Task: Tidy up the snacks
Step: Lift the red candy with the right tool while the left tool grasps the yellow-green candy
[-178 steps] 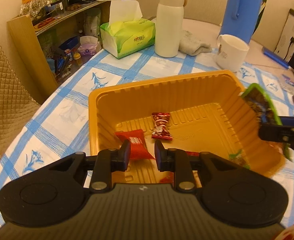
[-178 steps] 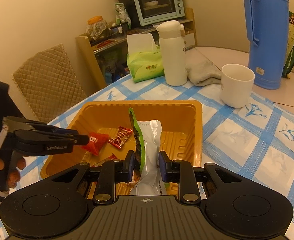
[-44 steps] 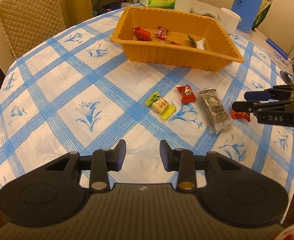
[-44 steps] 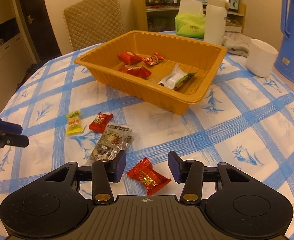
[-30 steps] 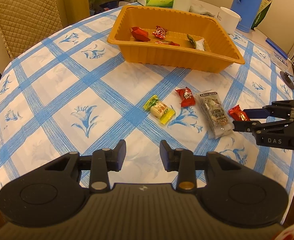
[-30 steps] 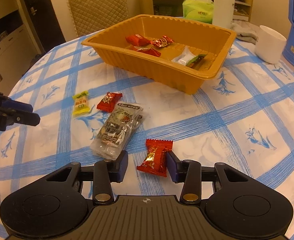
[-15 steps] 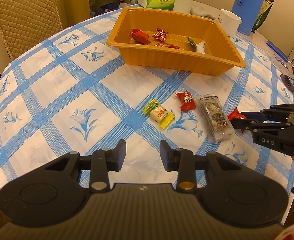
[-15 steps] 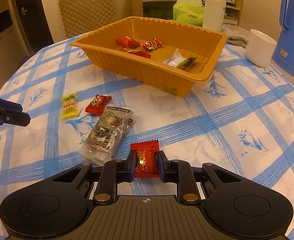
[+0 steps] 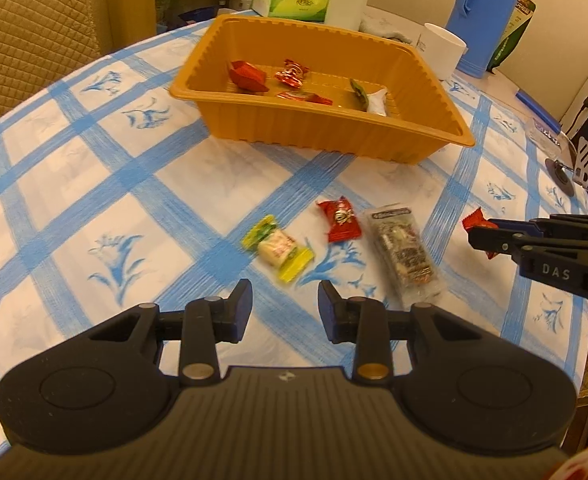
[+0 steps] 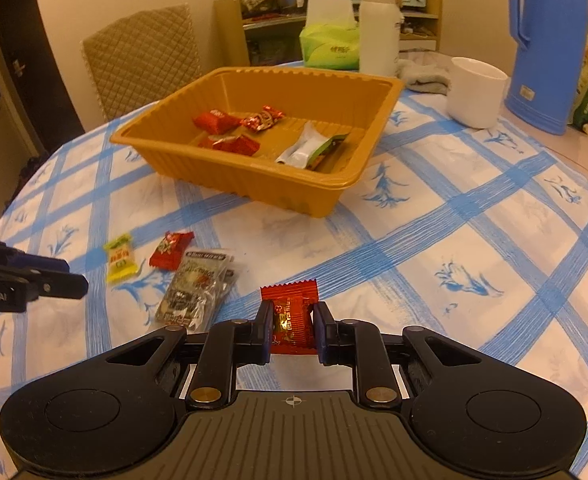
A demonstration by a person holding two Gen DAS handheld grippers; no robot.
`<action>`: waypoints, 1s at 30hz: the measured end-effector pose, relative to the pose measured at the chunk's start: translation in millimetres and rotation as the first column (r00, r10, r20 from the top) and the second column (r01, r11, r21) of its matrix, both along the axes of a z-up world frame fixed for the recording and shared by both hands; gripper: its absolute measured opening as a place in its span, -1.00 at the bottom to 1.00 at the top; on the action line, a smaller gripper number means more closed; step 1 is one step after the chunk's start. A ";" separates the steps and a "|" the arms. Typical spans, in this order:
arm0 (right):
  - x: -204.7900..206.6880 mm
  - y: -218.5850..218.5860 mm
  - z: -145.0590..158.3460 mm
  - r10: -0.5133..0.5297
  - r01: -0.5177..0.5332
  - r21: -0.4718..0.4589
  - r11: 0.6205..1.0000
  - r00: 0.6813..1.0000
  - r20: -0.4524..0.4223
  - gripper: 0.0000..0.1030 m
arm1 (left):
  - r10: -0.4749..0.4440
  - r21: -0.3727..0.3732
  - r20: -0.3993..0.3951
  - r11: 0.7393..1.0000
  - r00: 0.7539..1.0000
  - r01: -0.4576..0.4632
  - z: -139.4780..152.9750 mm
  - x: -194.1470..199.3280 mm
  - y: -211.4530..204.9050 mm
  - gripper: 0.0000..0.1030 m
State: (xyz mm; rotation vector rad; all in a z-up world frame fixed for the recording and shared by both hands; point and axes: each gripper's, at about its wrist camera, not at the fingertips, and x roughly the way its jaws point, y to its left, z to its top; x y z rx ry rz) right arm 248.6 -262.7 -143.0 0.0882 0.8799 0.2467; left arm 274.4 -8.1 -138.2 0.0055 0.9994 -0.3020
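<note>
My right gripper (image 10: 291,330) is shut on a red candy packet (image 10: 291,320) and holds it above the tablecloth; it also shows in the left wrist view (image 9: 474,236) with the candy packet (image 9: 474,222). My left gripper (image 9: 283,308) is open and empty, just short of a yellow candy (image 9: 279,248). A red candy (image 9: 340,220) and a clear snack pack (image 9: 406,254) lie beside it. The orange tray (image 9: 334,136) holds several snacks farther back.
A white mug (image 10: 476,92), blue thermos jug (image 10: 546,46), white bottle (image 10: 378,26), green tissue box (image 10: 330,46) and grey cloth (image 10: 426,74) stand behind the tray. A padded chair (image 10: 143,60) is at the table's far left edge.
My right gripper closed on the red candy packet and lifted it off the table. My left gripper moved closer to the loose snacks, still open.
</note>
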 end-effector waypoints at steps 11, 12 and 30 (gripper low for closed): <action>-5.7 -24.3 -0.4 -0.093 0.093 0.033 0.995 0.996 -0.009 -0.59 | 0.033 -0.019 -0.032 0.999 0.999 -0.034 -18.2 30.4 -6.6 -0.38; -6.3 -26.0 -1.2 -0.098 0.099 0.034 0.995 0.995 -0.011 -0.59 | 0.031 -0.016 -0.030 0.999 0.999 -0.032 -18.9 32.6 -7.9 -0.38; -11.6 -36.8 -4.2 -0.144 0.145 0.041 0.989 0.989 -0.028 -0.59 | -0.062 0.087 0.037 0.994 0.997 0.059 -24.0 40.8 -23.1 -0.57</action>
